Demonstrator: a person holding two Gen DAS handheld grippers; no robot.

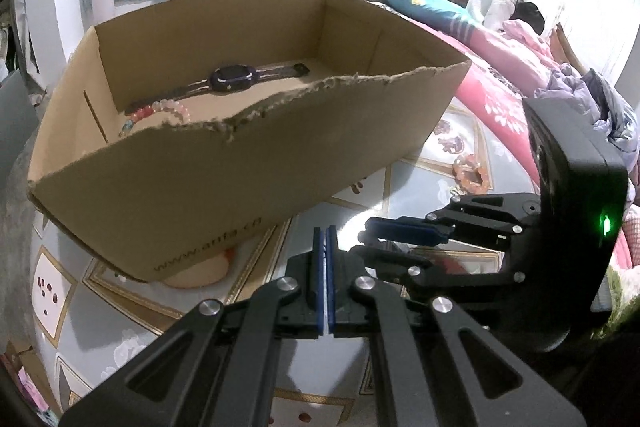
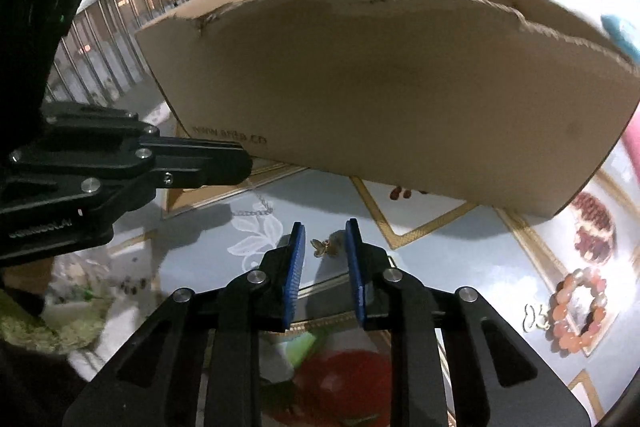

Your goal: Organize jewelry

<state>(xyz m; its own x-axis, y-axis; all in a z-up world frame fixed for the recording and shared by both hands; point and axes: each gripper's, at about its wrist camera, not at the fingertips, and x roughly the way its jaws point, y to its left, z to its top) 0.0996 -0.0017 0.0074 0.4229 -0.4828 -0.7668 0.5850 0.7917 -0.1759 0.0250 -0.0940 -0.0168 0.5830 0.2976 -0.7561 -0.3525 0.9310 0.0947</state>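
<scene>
Blue pads of the right gripper stand slightly parted, with a small gold butterfly-shaped piece lying on the patterned cloth between the tips, not visibly pinched. Just beyond and left of these fingers a thin silver chain trails on the cloth beneath the left gripper, whose pads are pressed together on nothing. Farther ahead of both grippers sits the cardboard box (torn along its near rim); inside it lie a dark wristwatch and, nearer the left wall, a pink bead bracelet. Well to the right of the right fingers, outside the box, rests an orange bead bracelet beside a small white charm.
</scene>
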